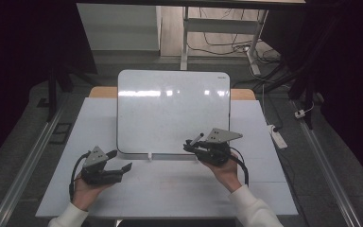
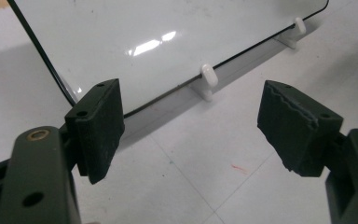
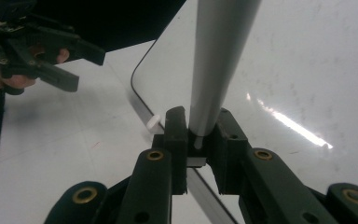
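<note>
A white whiteboard point(image 1: 170, 109) leans tilted on small white feet point(image 1: 150, 156) at the middle of the white table point(image 1: 170, 189). My right gripper point(image 1: 191, 144) hovers at the board's lower right edge. In the right gripper view, the gripper point(image 3: 200, 128) is shut on a grey-white marker point(image 3: 219, 56) that stands up between its jaws, over the board point(image 3: 307, 70). My left gripper point(image 1: 119, 161) is open and holds nothing, just off the board's lower left corner. In the left gripper view, its pads point(image 2: 100, 126) frame the board's bottom edge point(image 2: 168, 32) and one foot point(image 2: 208, 79).
A power strip point(image 1: 278, 135) and cables lie on the floor to the right of the table. A white desk frame point(image 1: 185, 42) stands behind the table. Dark curtains close both sides. A small red mark point(image 2: 239, 168) is on the table near the left gripper.
</note>
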A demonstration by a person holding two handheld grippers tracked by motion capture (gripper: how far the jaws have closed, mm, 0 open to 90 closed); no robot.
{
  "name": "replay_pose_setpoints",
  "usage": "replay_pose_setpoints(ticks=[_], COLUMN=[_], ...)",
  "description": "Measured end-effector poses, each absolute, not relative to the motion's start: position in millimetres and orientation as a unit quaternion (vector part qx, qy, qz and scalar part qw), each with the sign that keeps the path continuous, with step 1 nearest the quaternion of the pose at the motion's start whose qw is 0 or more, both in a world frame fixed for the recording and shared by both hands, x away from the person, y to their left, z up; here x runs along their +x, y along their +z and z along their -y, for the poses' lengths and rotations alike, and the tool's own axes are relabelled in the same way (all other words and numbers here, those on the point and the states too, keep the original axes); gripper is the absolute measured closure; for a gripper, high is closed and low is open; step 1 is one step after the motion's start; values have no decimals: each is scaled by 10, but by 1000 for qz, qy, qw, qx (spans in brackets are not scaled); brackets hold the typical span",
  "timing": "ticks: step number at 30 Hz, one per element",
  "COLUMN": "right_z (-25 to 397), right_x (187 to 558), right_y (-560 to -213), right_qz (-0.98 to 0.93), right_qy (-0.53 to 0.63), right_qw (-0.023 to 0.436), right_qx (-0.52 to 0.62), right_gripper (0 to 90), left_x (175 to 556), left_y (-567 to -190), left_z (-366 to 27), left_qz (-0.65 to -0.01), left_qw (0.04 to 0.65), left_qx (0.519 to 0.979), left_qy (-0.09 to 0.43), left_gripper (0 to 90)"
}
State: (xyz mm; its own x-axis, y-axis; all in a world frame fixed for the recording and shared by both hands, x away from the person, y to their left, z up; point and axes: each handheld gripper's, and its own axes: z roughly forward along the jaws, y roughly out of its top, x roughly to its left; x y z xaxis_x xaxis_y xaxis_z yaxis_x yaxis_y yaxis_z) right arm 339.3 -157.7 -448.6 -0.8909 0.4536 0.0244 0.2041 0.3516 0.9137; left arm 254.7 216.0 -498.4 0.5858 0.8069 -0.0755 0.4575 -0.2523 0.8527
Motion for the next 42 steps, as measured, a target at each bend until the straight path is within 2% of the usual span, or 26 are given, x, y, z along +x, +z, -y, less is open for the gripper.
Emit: replay_pose_setpoints(ticks=[8,18,27,42], right_z=[1520,1388,1350,1308], right_x=[3362,3372,3378,3413], right_y=[-4621,-4714,-4741,-4796], right_qz=[-823,-827,-824,-819], right_qy=[520,512,514,515], right_qw=[85,59,42,20], right_qx=[213,226,235,251], right_gripper=[778,778,778,777], left_x=[2487,2599,2777,2963], left_y=[-4811,-4555,-4372,-4384], left_z=[-2006,-1548,-1057,-662], left_qz=[-383,-334,-289,-247], left_qw=[472,485,502,511], left_qx=[760,777,786,799], left_qy=[229,222,215,200], left_gripper=[247,249,298,509])
